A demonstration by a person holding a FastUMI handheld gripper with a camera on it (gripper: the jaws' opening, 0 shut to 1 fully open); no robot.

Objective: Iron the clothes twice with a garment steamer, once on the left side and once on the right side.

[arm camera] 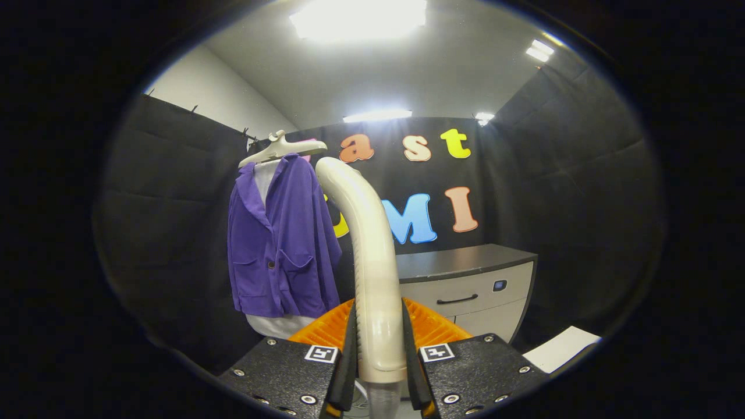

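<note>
Steamer handle clamped between jaws; purple jacket beyond.

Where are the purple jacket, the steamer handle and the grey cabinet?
Purple jacket [285,244], gripper view, its front panel.
Steamer handle [372,262], gripper view, mid-shaft, clamped between the jaws.
Grey cabinet [465,291], gripper view, its drawer front.

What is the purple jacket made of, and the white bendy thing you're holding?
The purple jacket looks like soft matte cloth: it hangs in folds. The steamer handle, pinched in the gripper, seems smooth cream plastic, since light glints on its curve.
</note>
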